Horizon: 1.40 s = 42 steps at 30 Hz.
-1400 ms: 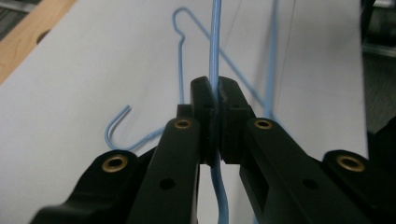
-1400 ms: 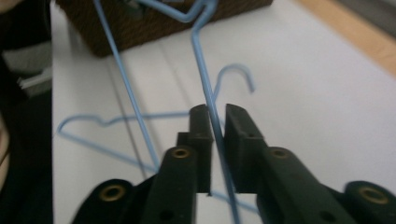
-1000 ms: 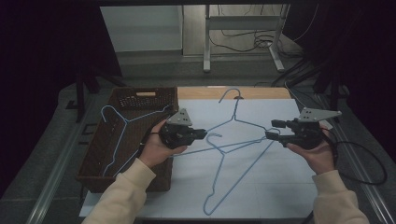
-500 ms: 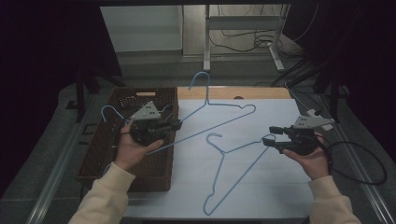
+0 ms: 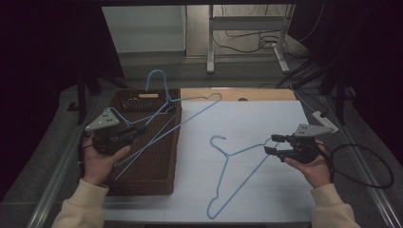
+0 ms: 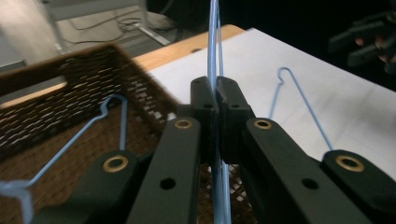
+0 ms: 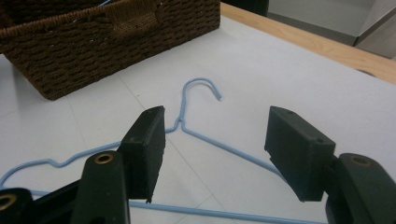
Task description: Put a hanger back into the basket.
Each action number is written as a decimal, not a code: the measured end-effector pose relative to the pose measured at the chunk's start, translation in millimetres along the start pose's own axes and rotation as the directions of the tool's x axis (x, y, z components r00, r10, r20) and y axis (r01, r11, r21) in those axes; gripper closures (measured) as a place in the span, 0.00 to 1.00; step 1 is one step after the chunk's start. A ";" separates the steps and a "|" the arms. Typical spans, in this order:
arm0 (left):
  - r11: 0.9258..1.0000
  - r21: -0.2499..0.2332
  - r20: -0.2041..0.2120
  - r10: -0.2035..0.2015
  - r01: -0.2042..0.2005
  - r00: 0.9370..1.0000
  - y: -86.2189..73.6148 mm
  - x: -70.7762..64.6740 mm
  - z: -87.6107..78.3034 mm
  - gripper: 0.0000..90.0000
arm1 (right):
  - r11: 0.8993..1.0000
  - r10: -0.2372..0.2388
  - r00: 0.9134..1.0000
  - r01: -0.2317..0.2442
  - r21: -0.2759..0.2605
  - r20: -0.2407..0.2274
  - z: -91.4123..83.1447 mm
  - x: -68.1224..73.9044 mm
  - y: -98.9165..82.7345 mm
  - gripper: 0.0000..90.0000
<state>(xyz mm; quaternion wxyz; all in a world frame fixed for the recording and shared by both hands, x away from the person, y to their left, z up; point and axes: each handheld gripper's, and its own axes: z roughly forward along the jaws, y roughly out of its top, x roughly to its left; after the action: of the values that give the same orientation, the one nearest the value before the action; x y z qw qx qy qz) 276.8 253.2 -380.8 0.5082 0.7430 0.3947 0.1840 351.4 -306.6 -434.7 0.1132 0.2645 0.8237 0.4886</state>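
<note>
Lying flat, the loose hanger (image 5: 237, 175) points its hook (image 5: 217, 140) away from the person.

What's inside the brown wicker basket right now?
One blue wire hanger lies in the wicker basket. A second hanger, clamped in the left gripper, hangs over it. The near wall hides part of the floor.

We see the basket (image 5: 142, 164) at the table's (image 5: 247, 123) left, one hanger (image 5: 237, 156) lying flat right of it.
</note>
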 end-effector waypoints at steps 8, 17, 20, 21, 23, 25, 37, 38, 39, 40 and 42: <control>0.997 -0.045 -0.088 -0.068 0.064 0.994 -15.6 21.5 -32.4 0.97 | 1.000 0.007 1.000 -0.007 0.023 -0.009 8.5 1.1 -8.0 0.43; 0.994 -0.033 -0.166 -0.109 0.104 0.980 -31.6 36.6 -47.0 0.97 | 0.999 0.009 1.000 -0.009 0.031 -0.011 10.1 1.8 -10.8 0.43; 0.992 -0.031 -0.176 -0.127 0.124 0.976 -37.2 41.2 -50.1 0.97 | 0.999 0.010 1.000 -0.010 0.031 -0.011 10.1 1.9 -11.2 0.42; 0.992 -0.022 -0.177 -0.129 0.127 0.976 -38.6 42.7 -50.0 0.97 | 0.999 0.010 1.000 -0.010 0.032 -0.012 10.1 1.9 -11.3 0.42; 0.991 0.003 -0.185 -0.127 0.130 0.974 -40.7 45.3 -46.7 0.97 | 0.999 0.010 1.000 -0.009 0.036 -0.015 10.5 1.6 -11.5 0.42; 0.990 0.029 -0.191 -0.127 0.135 0.973 -42.3 47.8 -40.6 0.97 | 0.999 0.012 1.000 -0.011 0.037 -0.014 11.7 1.5 -11.9 0.42; 0.973 0.129 -0.174 -0.169 0.193 0.970 -49.5 63.5 -4.1 0.97 | 0.999 0.009 1.000 -0.008 0.044 -0.019 14.2 2.2 -12.5 0.42; 0.970 0.138 -0.171 -0.177 0.201 0.969 -50.6 65.5 -1.6 0.97 | 0.999 0.009 1.000 -0.009 0.041 -0.019 13.8 2.2 -12.9 0.42; 0.965 0.149 -0.165 -0.190 0.215 0.968 -51.9 67.9 0.9 0.97 | 0.999 0.009 1.000 -0.009 0.041 -0.019 13.8 2.2 -12.9 0.42; 0.960 0.162 -0.165 -0.201 0.228 0.966 -53.8 70.4 4.4 0.97 | 0.999 0.010 1.000 -0.009 0.041 -0.018 13.5 2.2 -13.1 0.42; 0.951 0.182 -0.176 -0.221 0.252 0.959 -56.9 74.9 10.1 0.97 | 0.999 0.011 1.000 -0.010 0.044 -0.017 13.3 2.2 -13.8 0.42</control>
<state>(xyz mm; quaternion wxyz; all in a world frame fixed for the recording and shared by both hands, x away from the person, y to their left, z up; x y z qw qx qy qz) 307.4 314.7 -445.7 0.4166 0.7217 0.5355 0.1371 351.1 -300.8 -453.1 0.0979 0.2670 0.8339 0.4730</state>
